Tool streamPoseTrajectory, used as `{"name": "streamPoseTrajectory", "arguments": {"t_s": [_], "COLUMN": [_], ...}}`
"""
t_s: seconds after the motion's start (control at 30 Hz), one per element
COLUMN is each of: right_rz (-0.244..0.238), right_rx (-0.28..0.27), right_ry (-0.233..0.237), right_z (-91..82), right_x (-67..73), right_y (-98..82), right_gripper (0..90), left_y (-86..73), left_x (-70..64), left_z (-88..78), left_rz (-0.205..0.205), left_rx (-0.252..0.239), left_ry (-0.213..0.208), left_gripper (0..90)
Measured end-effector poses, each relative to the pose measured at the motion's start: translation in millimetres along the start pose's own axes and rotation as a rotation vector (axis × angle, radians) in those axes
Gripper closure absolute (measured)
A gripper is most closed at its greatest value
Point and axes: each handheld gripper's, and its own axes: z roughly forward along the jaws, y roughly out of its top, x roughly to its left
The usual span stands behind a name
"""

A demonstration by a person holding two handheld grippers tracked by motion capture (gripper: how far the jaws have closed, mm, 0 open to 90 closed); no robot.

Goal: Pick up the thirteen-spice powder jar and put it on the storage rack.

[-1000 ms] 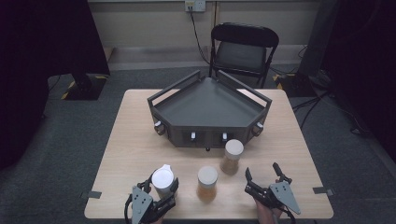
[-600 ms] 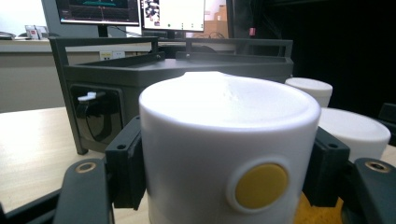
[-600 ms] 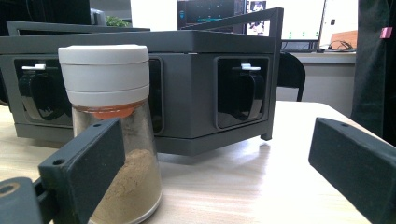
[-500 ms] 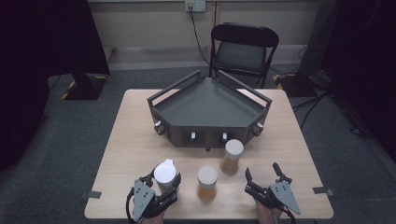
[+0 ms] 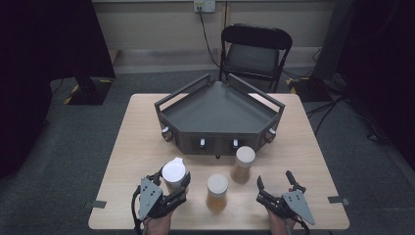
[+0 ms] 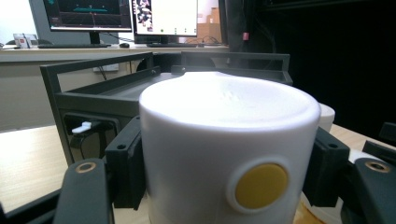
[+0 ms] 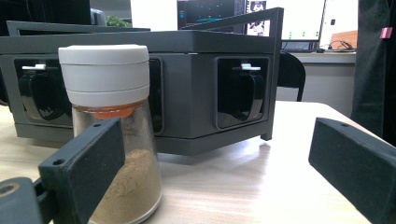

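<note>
Operator: Grey carpet surrounds the wooden desk (image 5: 137, 147); a folding chair (image 5: 254, 49) stands beyond it. Report the left tongs.

Technician: The left tongs (image 5: 169, 188) are clamped on a white-lidded jar (image 5: 173, 172). In the left gripper view both pads press the jar's (image 6: 224, 140) white sides, and a yellow dot faces the camera.

Operator: And the right tongs?

Technician: The right tongs (image 5: 276, 188) stand wide apart and hold nothing. A spice jar (image 7: 112, 140) of brown powder sits just ahead of one jaw, clear of both. A third jar (image 5: 217, 192) stands between the two tongs. The dark tray rack (image 5: 220, 110) sits beyond all three jars.
</note>
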Motion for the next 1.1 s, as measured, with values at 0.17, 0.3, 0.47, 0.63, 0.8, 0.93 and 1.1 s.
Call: {"name": "streamPoseTrajectory", "arguments": {"t_s": [0.17,0.3,0.47,0.63,0.8,0.93,1.1], "right_rz": [0.000,0.000,0.000,0.000,0.000,0.000,0.000], "right_rx": [0.000,0.000,0.000,0.000,0.000,0.000,0.000], "right_ry": [0.000,0.000,0.001,0.002,0.002,0.002,0.002], "right_z": [0.0,0.0,0.0,0.0,-0.1,0.0,0.0], "right_x": [0.0,0.0,-0.1,-0.3,-0.3,-0.3,-0.2], "right_y": [0.0,0.0,0.0,0.0,0.0,0.0,0.0], "right_gripper": [2.5,2.5,2.5,2.5,2.4,2.4,2.5], "left_y": [6.4,11.0,17.0,24.2,27.7,28.6,31.0], "left_x": [3.6,5.0,6.7,9.8,12.9,15.8,17.3], "left_z": [4.7,8.6,13.7,18.9,24.3,27.7,30.0], "left_rz": [0.007,0.015,0.018,0.022,0.028,0.027,0.025], "left_rx": [-0.010,-0.010,-0.014,-0.026,-0.020,-0.015,-0.016], "left_ry": [-0.013,-0.019,-0.030,-0.036,-0.036,-0.038,-0.038], "left_gripper": [30.9,30.9,30.9,30.9,30.9,30.9,30.9]}}
